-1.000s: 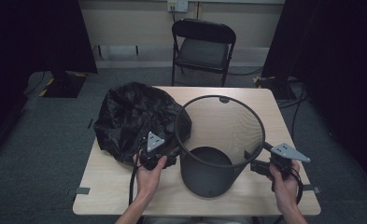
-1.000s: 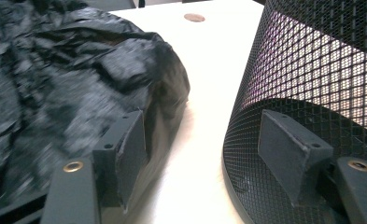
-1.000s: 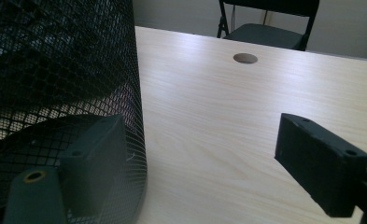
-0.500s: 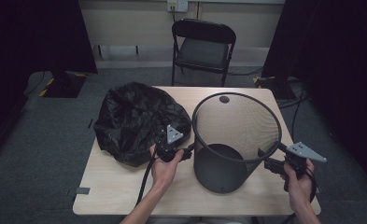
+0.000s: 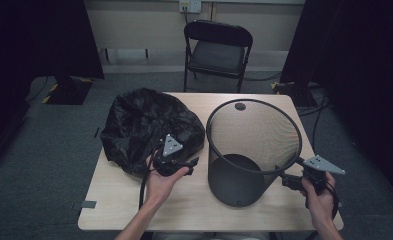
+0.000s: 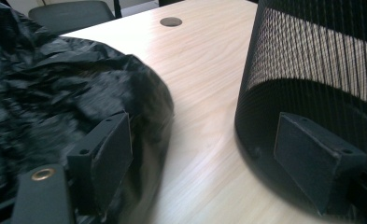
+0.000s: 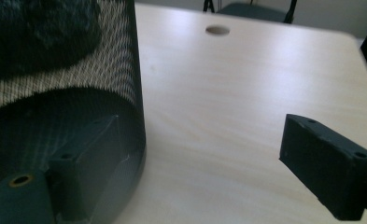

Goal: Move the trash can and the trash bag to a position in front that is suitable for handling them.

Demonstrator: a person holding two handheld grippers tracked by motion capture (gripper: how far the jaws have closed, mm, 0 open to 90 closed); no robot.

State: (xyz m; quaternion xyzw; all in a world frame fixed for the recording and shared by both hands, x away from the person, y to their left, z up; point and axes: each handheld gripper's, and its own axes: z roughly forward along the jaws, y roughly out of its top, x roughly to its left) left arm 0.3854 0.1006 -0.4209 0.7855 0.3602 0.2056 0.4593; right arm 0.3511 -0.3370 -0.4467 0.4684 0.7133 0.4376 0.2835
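Now left claw (image 5: 188,164) agape, just opening, between bag (image 5: 144,125), bin (image 5: 249,150).

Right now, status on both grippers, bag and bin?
Left gripper open beside black bag, nothing held. Right gripper open beside mesh bin, nothing held. Bin upright, empty. Nothing blocking.

Black mesh bin (image 5: 254,145) — black bag (image 5: 144,125) (pale wood table (image 5: 184,205)).

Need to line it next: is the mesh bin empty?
Empty: the mesh bin stands upright with its bare dark floor visible inside.
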